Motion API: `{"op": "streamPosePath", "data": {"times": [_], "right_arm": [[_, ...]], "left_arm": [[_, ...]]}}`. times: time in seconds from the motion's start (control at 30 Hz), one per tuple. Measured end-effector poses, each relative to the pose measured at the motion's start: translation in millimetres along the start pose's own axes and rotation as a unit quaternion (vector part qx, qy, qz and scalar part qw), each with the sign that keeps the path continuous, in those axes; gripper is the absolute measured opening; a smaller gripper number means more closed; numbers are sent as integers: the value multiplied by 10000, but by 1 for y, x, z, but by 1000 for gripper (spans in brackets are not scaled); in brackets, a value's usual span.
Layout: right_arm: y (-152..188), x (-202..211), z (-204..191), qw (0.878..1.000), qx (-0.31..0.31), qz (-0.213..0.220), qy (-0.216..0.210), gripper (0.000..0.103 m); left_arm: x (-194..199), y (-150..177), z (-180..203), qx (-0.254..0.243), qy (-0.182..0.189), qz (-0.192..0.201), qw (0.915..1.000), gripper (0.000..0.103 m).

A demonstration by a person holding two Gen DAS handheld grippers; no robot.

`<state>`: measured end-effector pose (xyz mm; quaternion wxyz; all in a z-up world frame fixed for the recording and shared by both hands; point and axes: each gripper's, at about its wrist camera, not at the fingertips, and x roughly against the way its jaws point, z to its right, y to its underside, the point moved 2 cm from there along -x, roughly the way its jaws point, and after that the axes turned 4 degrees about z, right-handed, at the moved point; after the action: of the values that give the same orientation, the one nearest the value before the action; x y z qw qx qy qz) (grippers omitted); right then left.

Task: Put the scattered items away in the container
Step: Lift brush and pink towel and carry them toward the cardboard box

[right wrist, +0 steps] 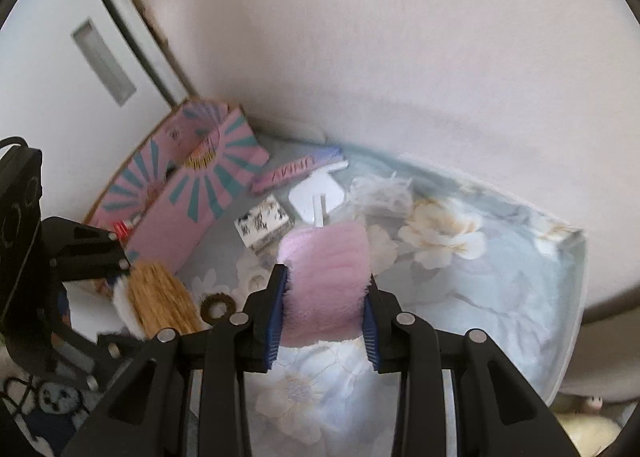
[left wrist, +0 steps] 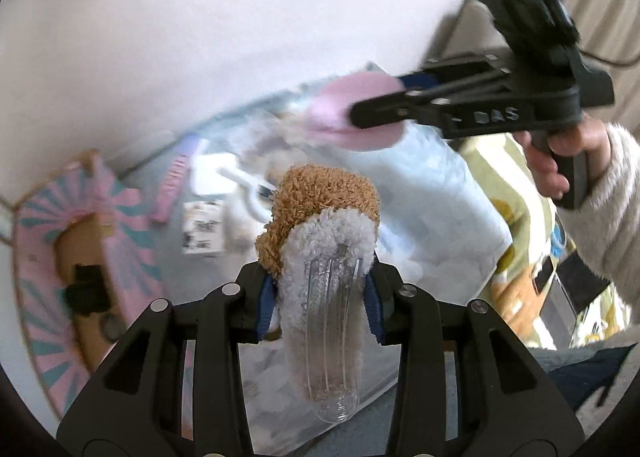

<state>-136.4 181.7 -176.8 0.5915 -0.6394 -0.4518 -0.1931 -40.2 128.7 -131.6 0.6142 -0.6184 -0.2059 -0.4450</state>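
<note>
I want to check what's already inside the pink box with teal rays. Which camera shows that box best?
The right wrist view: the pink box stands sharp beside the wall, its open top and something red inside visible. The left wrist view shows the box only blurred at the left edge, its brown interior visible.

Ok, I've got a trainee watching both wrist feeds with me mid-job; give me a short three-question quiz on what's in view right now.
1. True or false: the left gripper is closed on a fuzzy brown-and-white hair clip.
2. What does the right gripper hold? A) the white charger B) a pink fluffy pad C) the purple comb
3. Fill in: the pink box with teal rays stands at the ____ corner of the floral tabletop, seen from the right wrist.

Key: 1 true; 2 B; 3 far left, by the wall.
</note>
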Motion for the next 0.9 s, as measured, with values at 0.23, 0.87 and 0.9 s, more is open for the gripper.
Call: {"op": "streamPosePath", "data": {"times": [0.23,0.87,0.9], "right_arm": [[-34,33,-41,9985,232,496,-59,31],[-122,-111,-191,9872,1311,-37,-902,31],[-123,-132,-197,9877,1291,-211,-863,31]], "left_arm": [[58,1,-47,666,-528,394,9956,35],[46,95,-178,2406,-1788,-188,9538,35],[43,99,-182,2468,-1776,-212,9524,35]]}}
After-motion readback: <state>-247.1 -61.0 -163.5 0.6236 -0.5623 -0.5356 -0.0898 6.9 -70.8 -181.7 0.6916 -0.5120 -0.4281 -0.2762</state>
